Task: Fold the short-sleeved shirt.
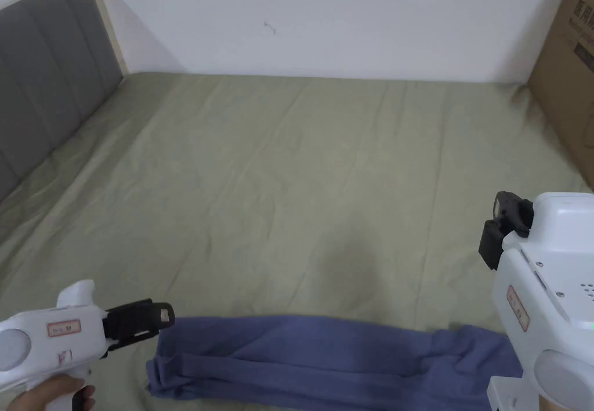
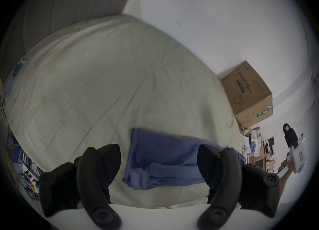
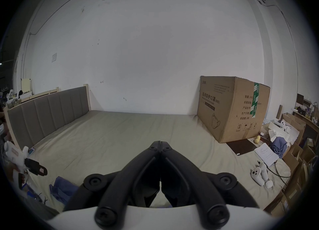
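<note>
Already the blue shirt point(image 1: 330, 360) lies folded into a long, narrow band.

Surroundings: bed, wall, carton and clutter at the right side.

A pale green bed sheet point(image 1: 301, 186), creased in long lines, covers the mattress. A grey padded headboard point(image 1: 40, 82) with vertical panels stands along the left, edged by a light wooden post point(image 1: 98, 18). A white wall point(image 1: 325, 18) with small dark marks runs along the far side. A large brown cardboard box point(image 3: 231, 107) with green tape sits on the far right corner of the bed. Near it lie a dark flat board point(image 3: 241, 145), printed papers point(image 3: 266, 154), a white game controller point(image 3: 257, 173) with a black cable, and more cardboard boxes point(image 3: 293, 157) beyond the bed's right edge.
</note>
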Demonstrator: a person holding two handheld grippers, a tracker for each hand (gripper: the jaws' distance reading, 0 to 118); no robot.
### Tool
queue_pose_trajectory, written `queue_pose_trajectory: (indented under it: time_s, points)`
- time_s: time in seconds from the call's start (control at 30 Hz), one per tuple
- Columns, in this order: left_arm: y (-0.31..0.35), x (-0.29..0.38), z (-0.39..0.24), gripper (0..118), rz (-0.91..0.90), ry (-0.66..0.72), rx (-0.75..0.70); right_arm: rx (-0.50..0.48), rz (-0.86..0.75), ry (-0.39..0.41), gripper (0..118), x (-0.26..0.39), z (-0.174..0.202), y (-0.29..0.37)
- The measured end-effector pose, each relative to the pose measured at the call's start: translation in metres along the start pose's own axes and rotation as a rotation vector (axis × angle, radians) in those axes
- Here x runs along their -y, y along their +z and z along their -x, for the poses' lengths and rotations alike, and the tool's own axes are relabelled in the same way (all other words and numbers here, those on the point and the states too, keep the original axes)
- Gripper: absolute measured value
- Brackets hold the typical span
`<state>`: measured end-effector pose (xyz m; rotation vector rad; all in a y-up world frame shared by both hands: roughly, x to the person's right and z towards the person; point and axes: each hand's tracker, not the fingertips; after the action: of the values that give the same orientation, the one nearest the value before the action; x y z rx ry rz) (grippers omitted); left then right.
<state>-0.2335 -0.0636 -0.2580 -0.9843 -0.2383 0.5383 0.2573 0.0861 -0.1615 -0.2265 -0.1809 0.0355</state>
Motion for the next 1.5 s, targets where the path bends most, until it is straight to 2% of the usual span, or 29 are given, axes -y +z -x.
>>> queue_pose_trajectory:
  time_s: [0.2,0.23,0.33,0.43,0.47,0.5,0.6,0.67,0.77,0.93,1.1,1.23,1.5]
  points:
    - [-0.042,0.006,0.027,93,0.103,0.073,-0.014,-0.003,0.047,0.019,0,0.015,-0.001,-0.016]
    - [-0.045,0.009,0.026,90,0.109,0.076,-0.029,-0.002,0.052,0.021,0,0.016,-0.002,-0.018]
    - [-0.060,0.014,0.025,69,0.139,0.062,-0.032,0.007,0.062,0.036,0,0.023,-0.004,-0.024]
    - [-0.069,0.019,0.014,66,0.164,-0.014,-0.076,0.007,0.074,0.034,0,0.025,-0.008,-0.027]
    - [-0.070,0.019,0.009,60,0.168,-0.054,-0.086,0.011,0.072,0.034,0,0.025,-0.010,-0.027]
    - [-0.078,0.016,0.016,49,0.183,-0.094,-0.125,0.016,0.070,0.033,0,0.025,-0.011,-0.027]
    - [-0.082,0.016,0.010,10,0.186,-0.152,-0.114,0.022,0.064,0.020,0,0.025,-0.015,-0.026]
    - [-0.085,0.018,0.005,8,0.197,-0.144,-0.098,0.026,0.063,0.016,0,0.025,-0.017,-0.024]
    - [-0.067,0.019,-0.012,7,0.146,-0.224,-0.115,0.028,0.058,0.011,0,0.024,-0.022,-0.020]
    - [-0.014,-0.002,-0.012,6,0.040,-0.170,-0.074,0.033,0.040,0.006,0,0.020,-0.028,-0.013]
    - [0.023,-0.016,-0.003,6,-0.005,-0.187,-0.208,0.040,0.021,-0.008,0,0.017,-0.035,-0.004]
    - [0.040,-0.018,-0.002,6,-0.019,-0.150,-0.222,0.045,0.012,-0.014,0,0.016,-0.041,0.002]
    - [0.020,0.007,-0.091,6,0.024,-0.265,-0.111,0.051,-0.003,-0.033,0,0.015,-0.049,0.014]
